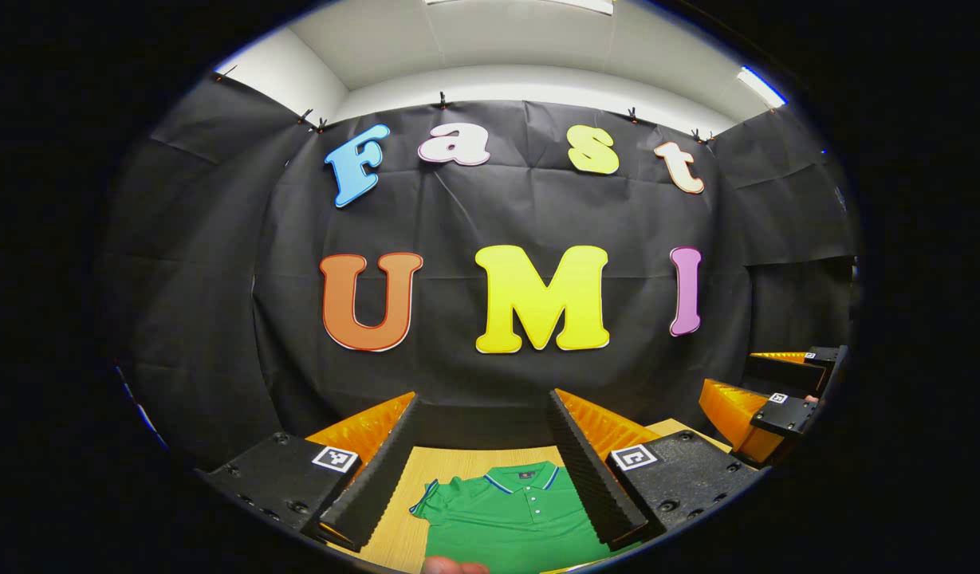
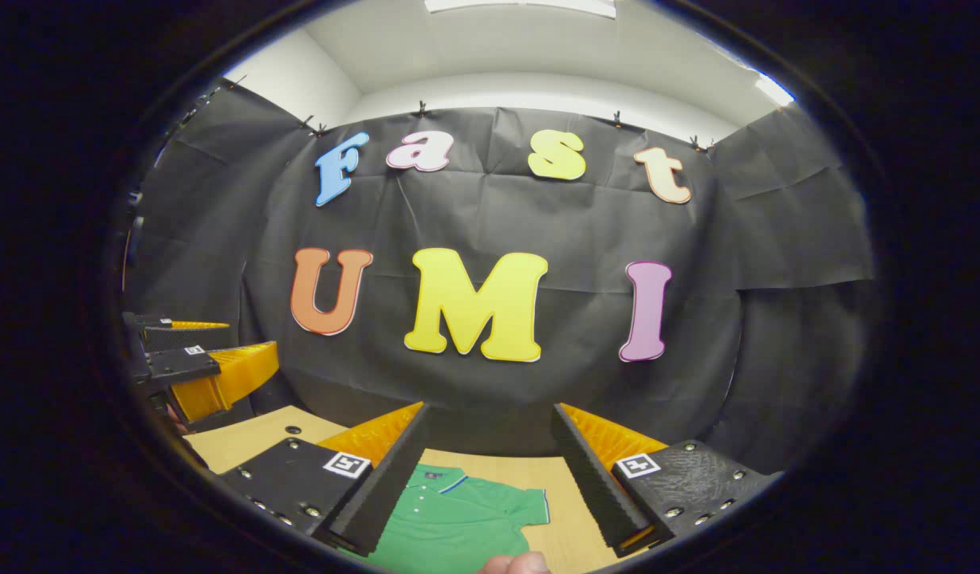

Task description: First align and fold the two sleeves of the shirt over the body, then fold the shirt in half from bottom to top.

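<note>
Shirts: one green polo shirt [image 1: 509, 514], lying flat on the wooden table [image 1: 458, 461], collar toward the black cloth wall [image 1: 490, 215].
Shirt details: striped trim on the collar and sleeve cuffs; a buttoned placket with pale buttons; a small dark mark inside the neck.
Sleeves: two short sleeves, both spread out to the sides. The left gripper view shows the one on its left side [image 1: 427, 502]; the right gripper view shows the opposite one [image 2: 529, 504].
Grippers: two, both held above the table and facing the wall.
Left gripper [image 1: 483, 478]: jaws wide apart, nothing between the fingers; the shirt's collar appears in the gap, on the table beneath. It also shows at the left edge of the right gripper view.
Right gripper [image 2: 490, 478]: jaws wide apart, holding nothing; the shirt's shoulder and sleeve appear in the gap. It also shows at the right edge of the left gripper view.
Square markers: one on each finger block of both grippers.
Person: a fingertip [image 1: 454, 566] at the bottom edge of the left gripper view, another [image 2: 515, 564] in the right gripper view.
Containers: I see none on the table.
</note>
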`<move>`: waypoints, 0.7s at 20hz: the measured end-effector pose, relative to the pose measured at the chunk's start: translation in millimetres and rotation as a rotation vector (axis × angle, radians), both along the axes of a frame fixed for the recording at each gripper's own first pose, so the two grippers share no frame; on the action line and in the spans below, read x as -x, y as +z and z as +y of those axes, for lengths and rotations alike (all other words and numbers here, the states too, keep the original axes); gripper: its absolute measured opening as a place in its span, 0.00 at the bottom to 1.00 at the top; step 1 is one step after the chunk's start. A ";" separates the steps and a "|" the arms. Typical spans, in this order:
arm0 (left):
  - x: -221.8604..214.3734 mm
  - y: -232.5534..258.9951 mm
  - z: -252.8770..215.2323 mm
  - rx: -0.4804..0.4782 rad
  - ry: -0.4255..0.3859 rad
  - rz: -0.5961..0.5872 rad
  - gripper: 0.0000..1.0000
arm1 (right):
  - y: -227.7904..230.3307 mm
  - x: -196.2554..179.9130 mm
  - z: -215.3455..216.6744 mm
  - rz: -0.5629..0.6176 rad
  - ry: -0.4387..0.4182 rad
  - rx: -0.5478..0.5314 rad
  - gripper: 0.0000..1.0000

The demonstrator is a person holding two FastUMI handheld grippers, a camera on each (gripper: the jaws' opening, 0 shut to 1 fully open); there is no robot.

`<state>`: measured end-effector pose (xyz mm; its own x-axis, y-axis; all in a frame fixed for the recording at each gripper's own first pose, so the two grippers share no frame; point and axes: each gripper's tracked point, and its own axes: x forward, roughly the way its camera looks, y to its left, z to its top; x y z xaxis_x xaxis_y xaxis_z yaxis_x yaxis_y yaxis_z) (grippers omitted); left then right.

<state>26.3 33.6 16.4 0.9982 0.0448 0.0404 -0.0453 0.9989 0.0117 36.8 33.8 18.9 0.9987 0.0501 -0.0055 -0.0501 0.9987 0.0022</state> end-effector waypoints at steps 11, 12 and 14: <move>-23.8 -29.2 2.6 0.012 0.019 0.052 0.99 | -43.1 -41.5 -23.1 0.100 0.003 0.010 0.94; -25.9 -36.2 0.8 0.012 0.014 0.065 0.99 | -56.1 -45.3 -24.8 0.127 0.021 0.014 0.96; -25.6 -49.6 -2.1 0.011 0.013 0.098 0.99 | -87.1 -60.5 -37.1 0.207 0.040 0.025 0.98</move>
